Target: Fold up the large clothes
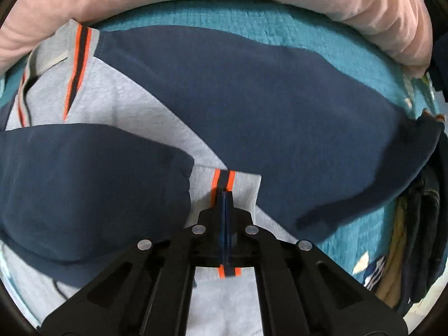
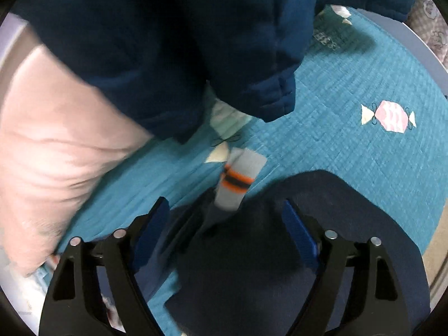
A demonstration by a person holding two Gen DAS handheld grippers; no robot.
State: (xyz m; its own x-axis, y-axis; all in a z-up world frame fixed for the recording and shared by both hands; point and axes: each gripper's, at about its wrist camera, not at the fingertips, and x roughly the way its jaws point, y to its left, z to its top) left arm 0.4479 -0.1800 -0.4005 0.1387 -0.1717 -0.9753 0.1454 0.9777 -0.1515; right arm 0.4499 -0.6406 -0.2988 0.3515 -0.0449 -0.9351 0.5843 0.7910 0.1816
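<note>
My left gripper [image 1: 225, 196] pinches striped cuff [image 1: 224, 180] of navy-grey sweatshirt [image 1: 252, 106] spread ahead on teal quilt [image 1: 350, 56]. Right gripper [image 2: 226, 218] gapes empty over other cuff [image 2: 238, 179]. Risk: thin bite slips, sleeve flops back, fold skews.

The sweatshirt [image 1: 252, 106] lies on the quilt [image 1: 350, 64], the pillow [image 1: 112, 5] behind it.

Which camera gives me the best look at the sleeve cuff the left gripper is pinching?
The left wrist view. There the left gripper is shut on the grey cuff, its orange and navy stripe sharp and centred above the fingertips. The right wrist view shows only a different, blurred cuff ahead of the open right gripper.
</note>
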